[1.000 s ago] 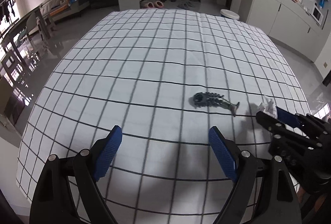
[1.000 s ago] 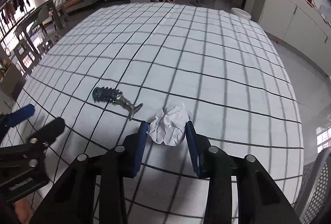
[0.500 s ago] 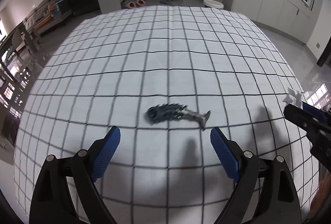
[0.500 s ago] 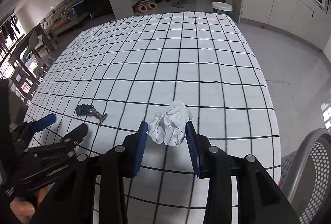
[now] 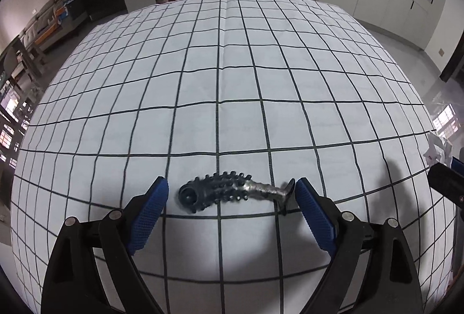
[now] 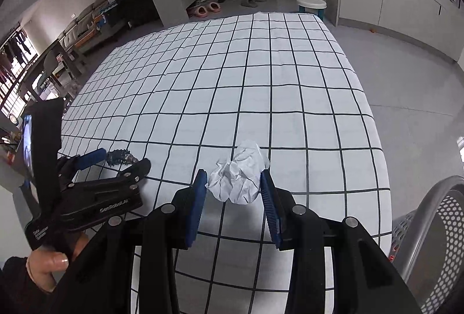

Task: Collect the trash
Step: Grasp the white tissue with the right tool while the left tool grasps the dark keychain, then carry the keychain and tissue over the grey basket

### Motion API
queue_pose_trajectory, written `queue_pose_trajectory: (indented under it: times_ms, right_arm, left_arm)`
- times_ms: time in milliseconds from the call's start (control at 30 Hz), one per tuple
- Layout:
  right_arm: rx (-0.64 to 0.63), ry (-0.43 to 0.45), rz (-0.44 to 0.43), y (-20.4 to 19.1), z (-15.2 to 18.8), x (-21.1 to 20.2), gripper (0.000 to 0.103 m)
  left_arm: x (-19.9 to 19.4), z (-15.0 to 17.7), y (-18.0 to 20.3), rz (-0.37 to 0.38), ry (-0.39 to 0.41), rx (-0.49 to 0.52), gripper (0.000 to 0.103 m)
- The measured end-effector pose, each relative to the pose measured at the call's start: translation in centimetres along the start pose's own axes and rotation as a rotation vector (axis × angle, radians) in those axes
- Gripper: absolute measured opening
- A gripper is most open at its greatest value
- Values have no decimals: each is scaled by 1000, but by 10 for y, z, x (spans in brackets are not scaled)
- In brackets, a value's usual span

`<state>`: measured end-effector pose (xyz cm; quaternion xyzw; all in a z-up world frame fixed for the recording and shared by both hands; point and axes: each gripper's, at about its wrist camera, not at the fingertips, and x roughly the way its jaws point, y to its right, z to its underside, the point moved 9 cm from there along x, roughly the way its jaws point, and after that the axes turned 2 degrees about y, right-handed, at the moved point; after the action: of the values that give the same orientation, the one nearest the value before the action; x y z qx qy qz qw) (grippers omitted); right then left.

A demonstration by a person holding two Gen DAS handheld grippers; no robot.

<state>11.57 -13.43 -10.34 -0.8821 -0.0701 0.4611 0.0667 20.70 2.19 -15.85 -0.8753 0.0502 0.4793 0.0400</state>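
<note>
My right tool (image 6: 233,192) pinches the paper ball (image 6: 238,179), not yet in the basket (image 6: 435,229). My left tool (image 5: 232,193) is spread around the fish bone (image 5: 229,192) lying on the bench (image 5: 226,81)

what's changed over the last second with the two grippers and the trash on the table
The left hand-held gripper moved in on the dark fish skeleton, which now lies between its open fingers. The right hand-held gripper carried the crumpled paper up and rightward toward the grey basket. Its grip on the paper is unchanged, and the skeleton still lies on the checkered cloth.
</note>
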Motion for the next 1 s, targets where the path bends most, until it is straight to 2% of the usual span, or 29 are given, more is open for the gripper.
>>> queue_pose_trajectory:
  times_ms: [133,200,467,1000]
  right_arm:
    - [2,-3,0,1,0,1,37]
    - [6,-4,-4,1,0,1,37]
    - [0,2,-7,2,0,-2,37]
    - [-13,34,33,13,14,-25,37]
  left_arm:
    - [1,-2,2,11,11,12,85]
    - [1,-4,8,41,10,11,75]
    - [-6,0,10,10,34,29,75]
    - [-78,0,12,7,192,30,75]
